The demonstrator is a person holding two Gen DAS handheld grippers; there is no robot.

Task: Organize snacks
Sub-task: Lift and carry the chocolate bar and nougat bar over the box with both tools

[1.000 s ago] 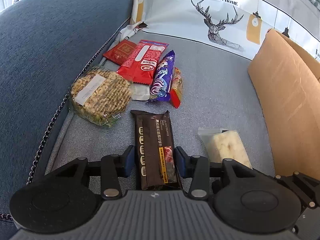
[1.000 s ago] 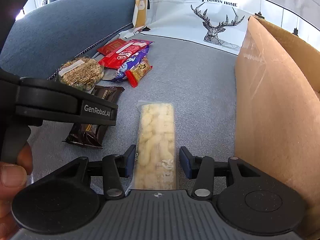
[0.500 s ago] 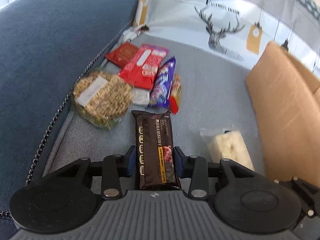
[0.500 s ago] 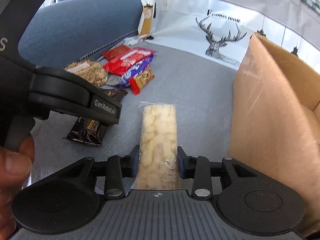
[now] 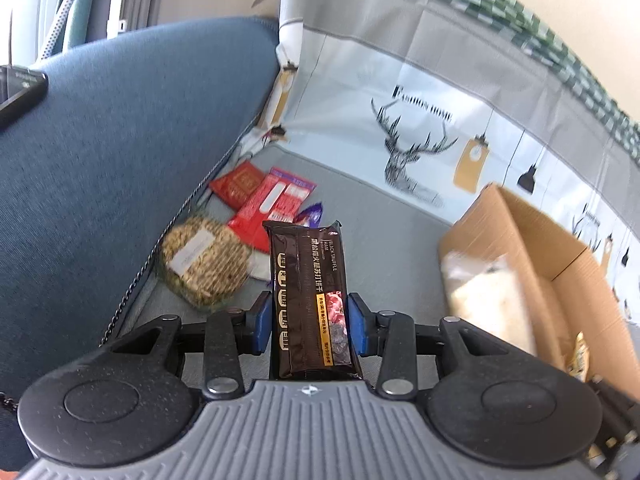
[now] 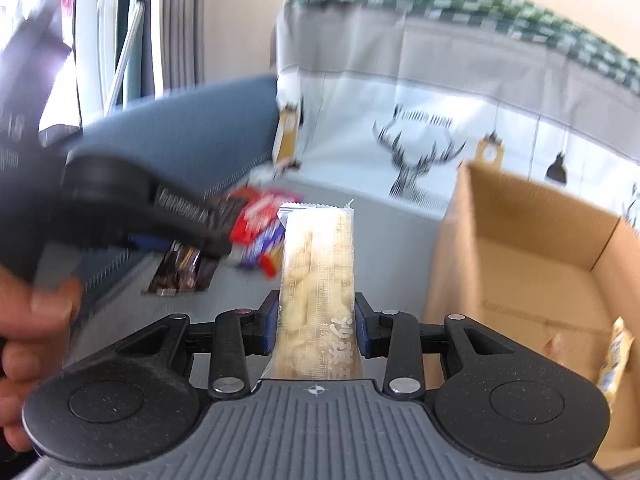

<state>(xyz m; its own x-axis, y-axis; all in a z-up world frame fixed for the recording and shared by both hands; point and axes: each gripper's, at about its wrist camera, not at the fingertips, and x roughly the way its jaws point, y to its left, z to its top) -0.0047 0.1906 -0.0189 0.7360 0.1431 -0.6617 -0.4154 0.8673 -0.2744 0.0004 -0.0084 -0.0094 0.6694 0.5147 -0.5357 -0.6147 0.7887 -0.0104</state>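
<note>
While both packets hang lifted above the grey sofa seat (image 5: pixel 400 240), a loose pile stays behind at the far left: a round seeded cake (image 5: pixel 206 266), red packets (image 5: pixel 268 206) and a purple one (image 5: pixel 311 216). Right of these, the left gripper (image 5: pixel 309 326) is closed on a dark truffle cracker packet (image 5: pixel 308 300), pinched near its lower end and standing nearly upright. Further right, the right gripper (image 6: pixel 316 326) clamps a pale sachima bar (image 6: pixel 318 276) the same way. At the far right sits an open cardboard box (image 6: pixel 532 240), one small packet (image 6: pixel 618 356) inside its near corner. To finish well, I would carry each packet fully past the box's near wall, lower it close to the floor, then release.
</note>
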